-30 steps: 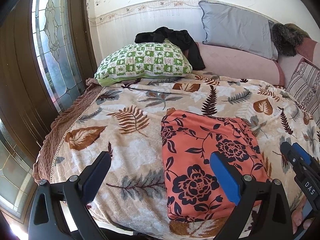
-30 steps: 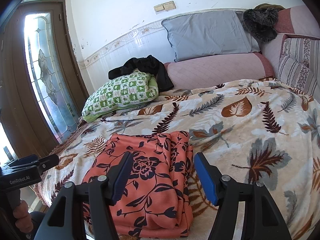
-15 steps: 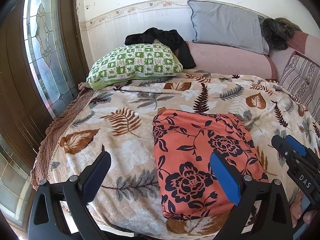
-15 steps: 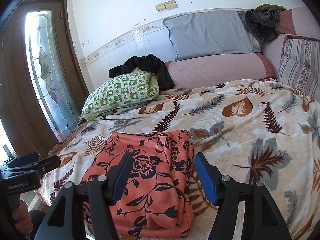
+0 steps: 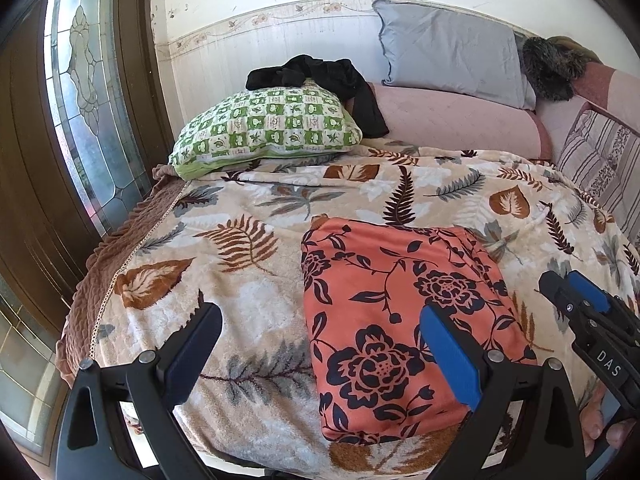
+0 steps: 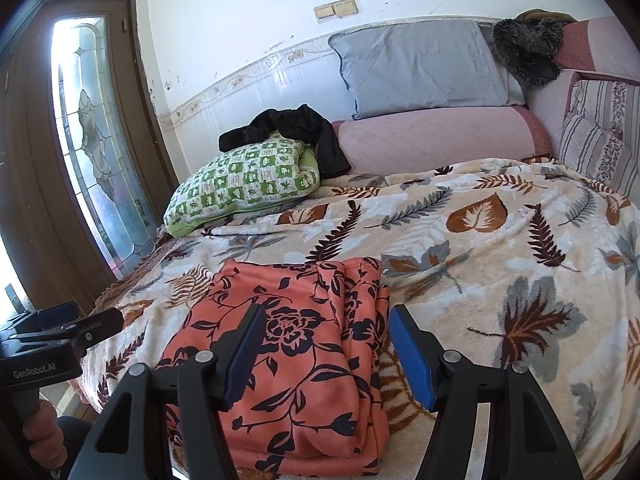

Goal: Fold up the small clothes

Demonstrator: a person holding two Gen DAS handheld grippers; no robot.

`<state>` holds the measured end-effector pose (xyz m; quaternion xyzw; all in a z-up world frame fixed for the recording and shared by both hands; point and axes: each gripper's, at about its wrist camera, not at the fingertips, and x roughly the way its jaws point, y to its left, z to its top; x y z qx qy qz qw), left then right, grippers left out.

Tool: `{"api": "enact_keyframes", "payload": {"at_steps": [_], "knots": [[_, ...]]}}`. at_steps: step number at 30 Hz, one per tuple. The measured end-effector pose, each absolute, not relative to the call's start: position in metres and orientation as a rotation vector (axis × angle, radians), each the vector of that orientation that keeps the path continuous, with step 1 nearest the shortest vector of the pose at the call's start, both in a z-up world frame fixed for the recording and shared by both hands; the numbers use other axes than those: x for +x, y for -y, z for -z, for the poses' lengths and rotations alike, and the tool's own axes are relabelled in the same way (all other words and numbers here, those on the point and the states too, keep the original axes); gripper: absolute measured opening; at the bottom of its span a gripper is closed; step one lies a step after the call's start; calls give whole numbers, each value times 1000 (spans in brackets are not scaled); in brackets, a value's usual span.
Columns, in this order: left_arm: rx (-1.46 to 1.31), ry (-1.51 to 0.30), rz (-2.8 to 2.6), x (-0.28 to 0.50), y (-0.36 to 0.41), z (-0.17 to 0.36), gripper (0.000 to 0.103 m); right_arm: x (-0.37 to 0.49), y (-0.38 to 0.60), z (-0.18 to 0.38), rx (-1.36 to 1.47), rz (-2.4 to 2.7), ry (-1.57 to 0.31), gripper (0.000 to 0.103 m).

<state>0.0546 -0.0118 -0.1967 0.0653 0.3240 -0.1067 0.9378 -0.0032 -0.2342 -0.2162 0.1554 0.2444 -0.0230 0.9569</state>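
Note:
A folded orange garment [image 5: 404, 320] [image 6: 296, 344] with a dark flower print lies flat near the front edge of the bed. My left gripper [image 5: 320, 336] hovers above its left half, wide open, with nothing between the fingers. My right gripper [image 6: 324, 332] hangs open over the garment's right side, also empty. Each gripper shows in the other's view: the right gripper [image 5: 580, 300] at the right edge, the left gripper [image 6: 72, 320] at the lower left, held by a hand [image 6: 40, 428].
A leaf-print blanket [image 5: 280, 208] covers the bed. At the back lie a green checked pillow [image 5: 268, 124] with black clothes [image 5: 320, 76] on it, a grey pillow [image 5: 452, 52] and a pink bolster [image 6: 436, 140]. A brown door with patterned glass [image 5: 84, 92] stands left.
The left wrist view has rolled and shifted slightly, so the garment sits a little further left in it. The garment and both grippers otherwise stay as they were.

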Motion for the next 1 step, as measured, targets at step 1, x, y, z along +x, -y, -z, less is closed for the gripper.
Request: {"api": "enact_keyframes", "payload": {"at_steps": [1], "knots": [[138,-671,220,58,13,198,99,-2,236,216,320,49,-497,68]]}}
